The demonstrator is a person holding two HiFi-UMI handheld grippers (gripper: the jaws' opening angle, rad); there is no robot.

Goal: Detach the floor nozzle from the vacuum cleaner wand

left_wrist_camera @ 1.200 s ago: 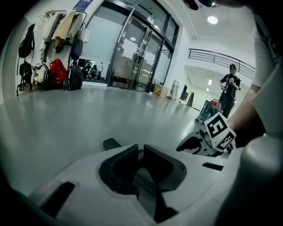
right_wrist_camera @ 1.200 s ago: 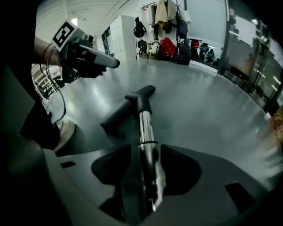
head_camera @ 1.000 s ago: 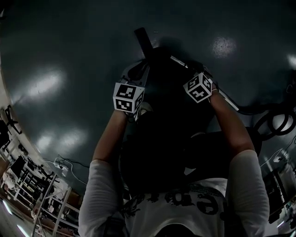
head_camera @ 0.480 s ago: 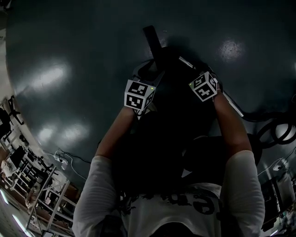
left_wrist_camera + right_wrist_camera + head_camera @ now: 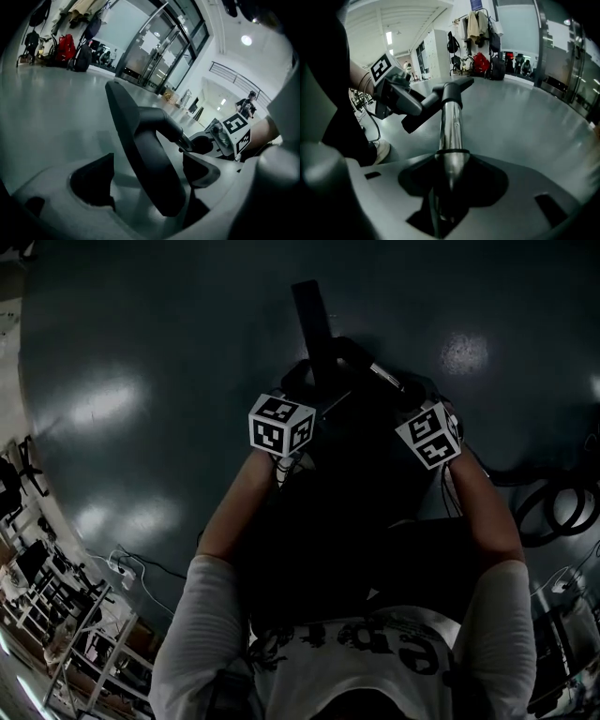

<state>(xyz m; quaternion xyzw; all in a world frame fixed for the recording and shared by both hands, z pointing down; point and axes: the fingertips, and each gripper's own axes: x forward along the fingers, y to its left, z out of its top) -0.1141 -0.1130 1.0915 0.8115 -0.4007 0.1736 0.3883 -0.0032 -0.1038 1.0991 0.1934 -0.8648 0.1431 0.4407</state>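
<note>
Currently the left hand-held gripper (image 5: 152,165) stands wide apart, its jaws having just been opening. The floor nozzle (image 5: 140,136) sits between them without the pads pressing on it. The right hand-held gripper (image 5: 450,183) is clamped on the wand (image 5: 451,124). The nozzle is a dark, matte, curved bar with a bent neck. The wand is a shiny chrome tube running into that neck, and the two look joined.

Beneath them spreads a smooth grey floor (image 5: 141,343) that reflects the ceiling lights. Glass doors (image 5: 154,51) close off one side of the room, coats and bags (image 5: 480,28) hang on a rack, and a black cable (image 5: 553,502) lies looped at the right of the head view.

The head view is very dark: the jaws vanish in shadow and the nozzle shows only as a black bar. Whether it touches the floor I cannot tell.
</note>
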